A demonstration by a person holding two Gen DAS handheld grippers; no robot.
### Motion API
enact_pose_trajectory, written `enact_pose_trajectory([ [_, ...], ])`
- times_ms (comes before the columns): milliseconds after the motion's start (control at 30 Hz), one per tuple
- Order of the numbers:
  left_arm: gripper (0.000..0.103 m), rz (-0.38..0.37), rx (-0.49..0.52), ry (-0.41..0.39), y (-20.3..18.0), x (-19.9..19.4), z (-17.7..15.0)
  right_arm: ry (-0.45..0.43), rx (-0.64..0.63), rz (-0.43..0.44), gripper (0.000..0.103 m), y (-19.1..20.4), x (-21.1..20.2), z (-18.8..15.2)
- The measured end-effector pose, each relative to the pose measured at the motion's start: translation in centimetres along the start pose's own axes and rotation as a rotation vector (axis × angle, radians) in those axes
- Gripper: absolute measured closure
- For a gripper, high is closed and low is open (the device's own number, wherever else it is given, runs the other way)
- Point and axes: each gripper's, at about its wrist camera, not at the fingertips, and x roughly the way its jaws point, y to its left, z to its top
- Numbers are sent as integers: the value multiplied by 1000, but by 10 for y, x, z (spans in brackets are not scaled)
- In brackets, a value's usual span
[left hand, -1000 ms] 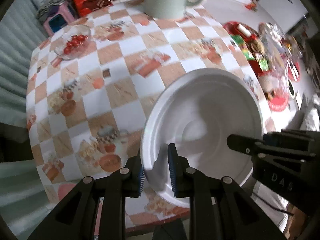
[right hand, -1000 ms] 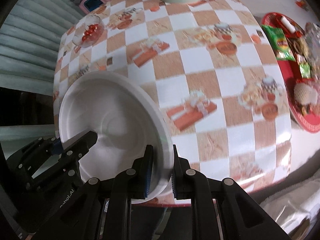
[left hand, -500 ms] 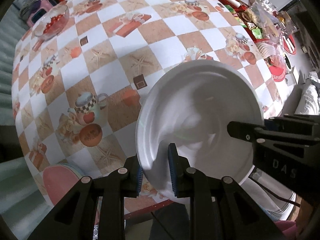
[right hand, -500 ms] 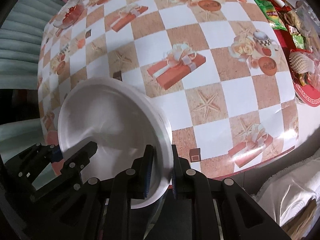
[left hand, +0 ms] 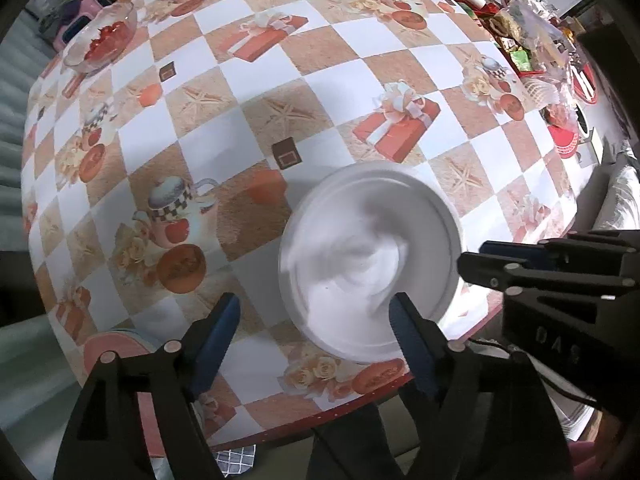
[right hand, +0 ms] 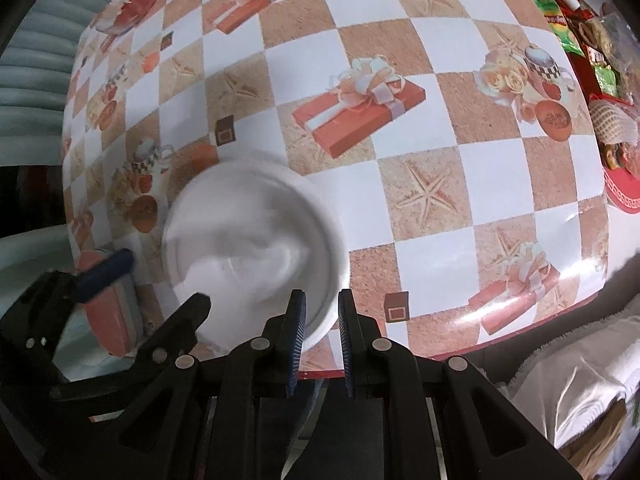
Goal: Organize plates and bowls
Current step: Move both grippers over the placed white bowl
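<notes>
A white plate (left hand: 368, 256) shows blurred, low over the checkered tablecloth (left hand: 280, 60) near the table's front edge. My left gripper (left hand: 316, 304) points straight down and its jaws are opening. Its blue pads stand wide apart either side of the plate's near rim and do not touch it. My right gripper (right hand: 321, 298) is shut on the plate's (right hand: 256, 248) rim, which runs between its pads. In the left wrist view the right gripper (left hand: 468, 260) meets the plate's right rim. The left gripper (right hand: 156, 284) stands open at the plate's left in the right wrist view.
A glass bowl of red fruit (left hand: 100, 40) sits at the table's far left. A red tray of snacks (left hand: 520, 40) is at the far right. A pink and pale-blue round thing (left hand: 116, 344) lies below the front-left edge. The red table edge (left hand: 320, 412) is close.
The left jaws went from shut on the plate's rim to wide apart and let it go. The plate now looks smaller and blurred, lower toward the table. Both grippers sank.
</notes>
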Motion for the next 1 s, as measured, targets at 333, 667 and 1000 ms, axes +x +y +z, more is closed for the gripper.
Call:
enact_pose_trajectory([
  [333, 13, 14, -79, 33, 30, 5, -9, -20, 26, -26, 15, -11, -8, -1],
  [667, 10, -28, -161, 90, 57, 9, -25, 4, 63, -27, 15, -19, -2, -7],
  [1000, 10, -2, -155, 105, 40, 17, -30, 19, -10, -65, 15, 0, 9, -11],
])
